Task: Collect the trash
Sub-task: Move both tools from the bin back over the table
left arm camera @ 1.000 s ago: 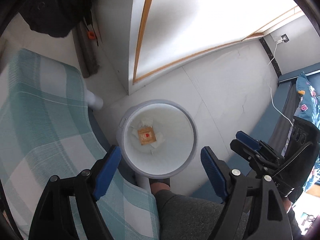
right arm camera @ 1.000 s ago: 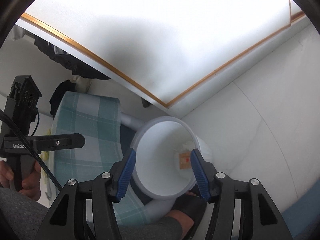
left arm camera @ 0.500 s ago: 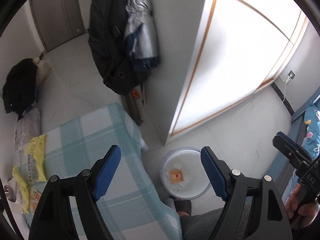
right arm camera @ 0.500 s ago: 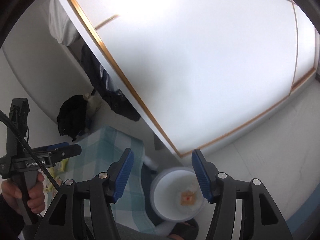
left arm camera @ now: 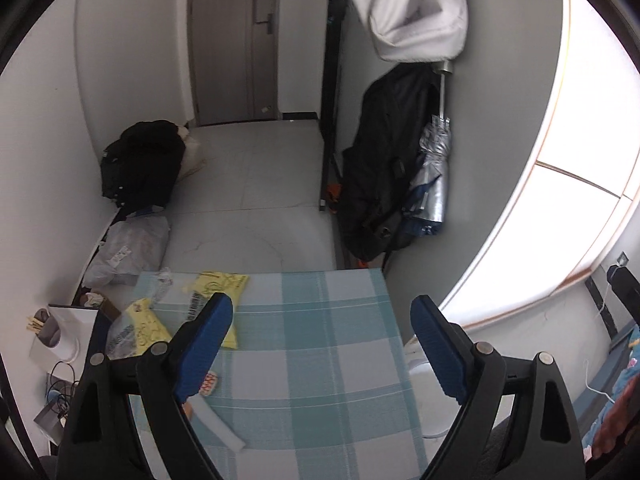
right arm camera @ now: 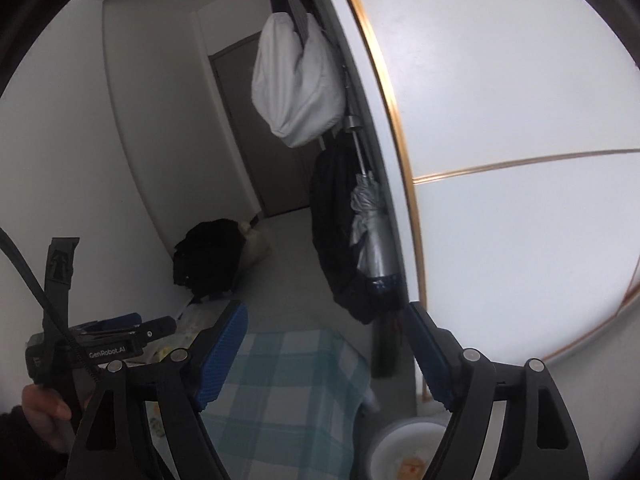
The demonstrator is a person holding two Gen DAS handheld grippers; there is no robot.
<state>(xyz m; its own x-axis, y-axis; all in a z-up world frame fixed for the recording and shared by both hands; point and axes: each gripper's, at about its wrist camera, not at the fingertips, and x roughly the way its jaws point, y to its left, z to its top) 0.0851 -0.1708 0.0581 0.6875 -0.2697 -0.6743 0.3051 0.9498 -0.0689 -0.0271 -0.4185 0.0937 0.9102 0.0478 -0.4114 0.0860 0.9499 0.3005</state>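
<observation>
Desk (left arm camera: 320, 360): checked cloth, fills lower centre of left view; trash sits on its left part only.
Bin (right arm camera: 404, 456): white, on floor just beside desk's right edge; wrapper and paper already inside, seen in right view.
Bags (left arm camera: 216, 292): two yellow snack bags, far-left of desk, crumpled clear plastic beside them.
Tube (left arm camera: 218, 424): white, lying near front-left, close to left blue pad.
Wrapper (left arm camera: 209, 385): small, red-patterned, partly hidden behind same pad.
Left tongs (left arm camera: 320, 348): wide apart, just opening further, nothing between.
Right tongs (right arm camera: 326, 354): likewise spread, just opening, empty; above desk's far corner.
Risk: bags thin and slippery, likely to slide or fold under one pad; tube could roll off desk if nudged.
Risk: bin low beside desk, so a drop from this height may miss the rim.
</observation>
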